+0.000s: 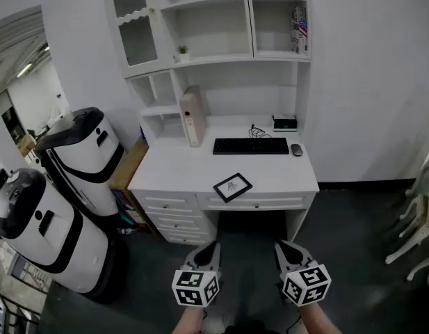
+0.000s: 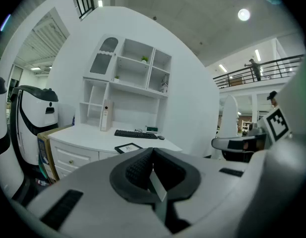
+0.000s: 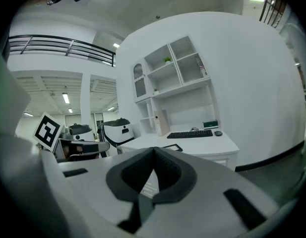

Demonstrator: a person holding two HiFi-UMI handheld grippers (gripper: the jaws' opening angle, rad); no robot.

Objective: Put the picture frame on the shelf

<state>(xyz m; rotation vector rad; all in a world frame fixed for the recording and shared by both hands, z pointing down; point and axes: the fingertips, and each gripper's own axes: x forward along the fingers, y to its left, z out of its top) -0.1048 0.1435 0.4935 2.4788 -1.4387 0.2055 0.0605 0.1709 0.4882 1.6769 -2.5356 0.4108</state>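
A small black picture frame (image 1: 232, 187) lies flat near the front edge of the white desk (image 1: 172, 170); it also shows in the left gripper view (image 2: 128, 148) and the right gripper view (image 3: 173, 148). White shelves (image 1: 214, 26) rise above the desk. My left gripper (image 1: 211, 248) and right gripper (image 1: 282, 246) hang side by side over the dark floor, well short of the desk. Both are shut with nothing between their jaws.
On the desk lie a black keyboard (image 1: 250, 146), a mouse (image 1: 296, 149), a small black box (image 1: 284, 123) and an upright binder (image 1: 192, 116). Two white-and-black robots (image 1: 81, 152) stand left of the desk. A white chair base (image 1: 416, 228) is at the right.
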